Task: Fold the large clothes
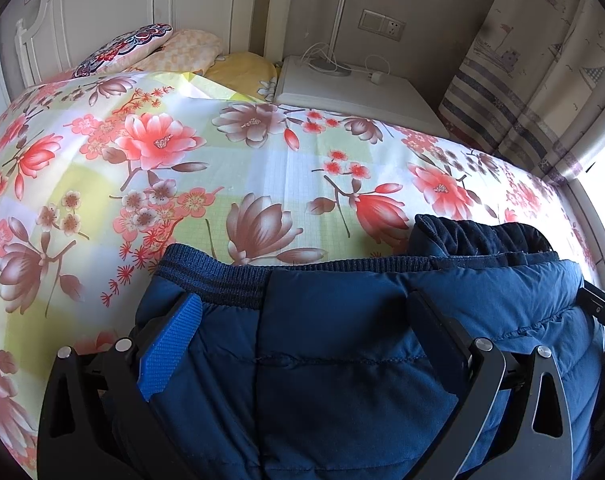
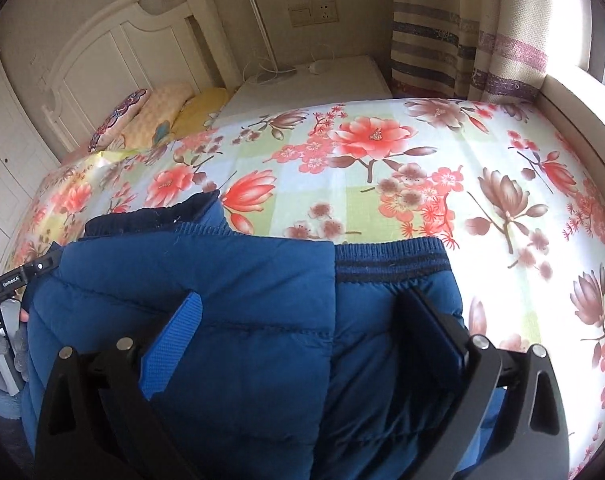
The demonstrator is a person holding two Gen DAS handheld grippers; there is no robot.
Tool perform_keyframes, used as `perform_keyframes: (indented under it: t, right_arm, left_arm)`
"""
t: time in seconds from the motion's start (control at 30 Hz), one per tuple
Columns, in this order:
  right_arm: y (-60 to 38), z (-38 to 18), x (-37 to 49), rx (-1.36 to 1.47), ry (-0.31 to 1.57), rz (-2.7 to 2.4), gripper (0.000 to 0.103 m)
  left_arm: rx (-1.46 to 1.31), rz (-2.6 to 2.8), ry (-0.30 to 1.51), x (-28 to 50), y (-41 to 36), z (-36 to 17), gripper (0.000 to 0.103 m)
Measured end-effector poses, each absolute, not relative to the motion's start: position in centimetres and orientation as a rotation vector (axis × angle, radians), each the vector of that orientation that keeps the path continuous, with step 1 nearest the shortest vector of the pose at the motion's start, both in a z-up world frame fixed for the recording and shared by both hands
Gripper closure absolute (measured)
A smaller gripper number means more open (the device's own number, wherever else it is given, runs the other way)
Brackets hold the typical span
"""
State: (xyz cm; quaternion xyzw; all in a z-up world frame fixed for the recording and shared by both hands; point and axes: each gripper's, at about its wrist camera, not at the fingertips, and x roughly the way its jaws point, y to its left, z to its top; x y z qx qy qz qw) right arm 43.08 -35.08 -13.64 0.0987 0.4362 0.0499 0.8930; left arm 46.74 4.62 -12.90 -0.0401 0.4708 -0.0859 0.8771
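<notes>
The left gripper (image 1: 302, 316) is built from black angular arms, each pierced by a triangular cut-out and fastened with 2 round silver pins per side. A bright blue textured pad (image 1: 170, 346) is fitted to 1 finger. The right gripper (image 2: 306, 316) is made the same way, with a blue ribbed pad (image 2: 172, 346). At the right view's left edge, small white lettering is carried on the other unit's black bar, and grey gloved fingers (image 2: 20, 350) are seen

— What color is the jacket (image 1: 342, 360) I hold?

— Dark blue, with a darker stripe on its knit band (image 2: 390, 264).

— And my gripper (image 1: 302, 320)?

— Black, with a bright blue pad (image 1: 170, 344).

— The bed sheet (image 1: 262, 168)?

— Red and brown flowers on green and white squares. The curtain (image 2: 462, 40) has stripes.
</notes>
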Motion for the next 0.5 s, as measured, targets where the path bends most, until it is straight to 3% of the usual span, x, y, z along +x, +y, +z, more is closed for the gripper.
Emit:
perform_keyframes:
  t: [0.13,0.23,0.3,0.43,0.5]
  right_arm:
    - [-33.5,-12.7,42.9,0.101,0.929,0.015,0.005]
    - [-29.5,-9.5,39.5,0.036,0.852,0.076,0.006]
    - [-25.4,-7.7,36.8,-0.053,0.794,0.173,0.004]
    - [-19.0,-9.8,35.0,-0.242,0.854,0.279,0.003]
    - [-17.9,-12.6,35.3,-0.288,0.874,0.27,0.003]
  left_arm:
    - [-0.061,-0.101,0.967,45.4,4.2,-11.2,0.005]
    - [-0.11,-0.222,0.887,41.6,2.2,-8.0,0.005]
    - [-0.001,-0.254,0.86,39.4,-1.3,-7.1,0.005]
    - [0.295,-0.256,0.937,38.1,-7.7,-11.4,0.004]
    - [0.283,-0.252,0.912,38.2,-7.6,-12.3,0.004]
